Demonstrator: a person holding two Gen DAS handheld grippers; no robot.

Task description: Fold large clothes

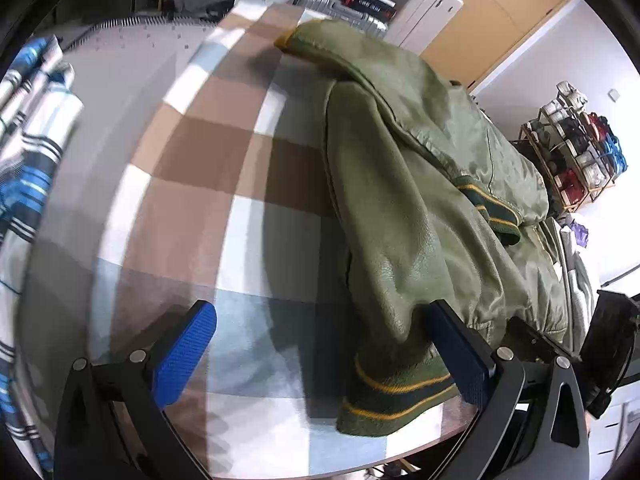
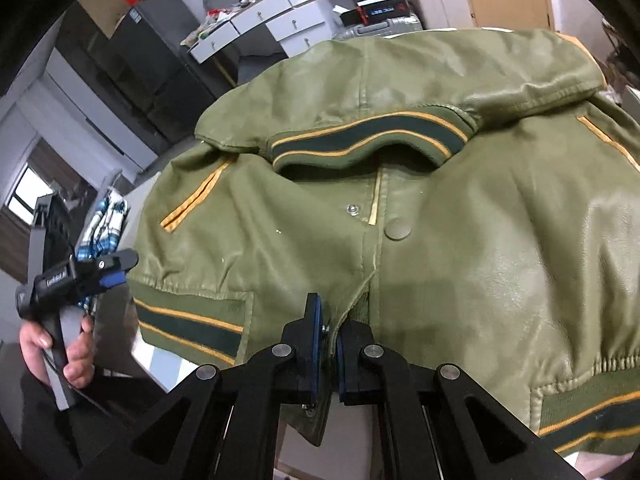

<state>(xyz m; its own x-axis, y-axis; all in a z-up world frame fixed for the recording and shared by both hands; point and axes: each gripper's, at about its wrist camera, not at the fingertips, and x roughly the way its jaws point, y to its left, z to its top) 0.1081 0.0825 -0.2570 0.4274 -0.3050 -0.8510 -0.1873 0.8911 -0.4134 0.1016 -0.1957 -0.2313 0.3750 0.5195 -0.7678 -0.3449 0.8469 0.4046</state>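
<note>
An olive-green bomber jacket [image 2: 460, 240] with dark green and yellow striped ribbing lies on a bench covered by a checked cloth [image 1: 208, 152] of brown, pale blue and white squares. In the right wrist view the jacket fills most of the frame, front side up, with its snap placket running toward the camera. One sleeve is folded across the upper chest, its striped cuff [image 2: 372, 136] lying just above the placket.

The right gripper [image 2: 329, 344] is closed on the jacket's front edge at the near hem, where the placket meets the waistband; a thin fold of fabric is pinched between its blue pads.

The left gripper [image 1: 320, 344] stands wide open over the near left corner of the jacket. Its right finger [image 1: 460, 344] presses against or sits just beside the green fabric, while its left finger [image 1: 184, 356] hangs over bare checked cloth, well apart from the garment. The striped waistband corner [image 1: 392, 400] lies between the fingers, nearer the right one, not clamped. From the right wrist view, the left gripper appears at the far left edge of the jacket, with a hand [image 2: 68, 344] wrapped around its handle.

A blue and white plaid garment [image 1: 28, 140] lies at the left side of the bench. White drawers [image 2: 260, 20] and a wooden rack [image 1: 572, 152] stand in the far background.
</note>
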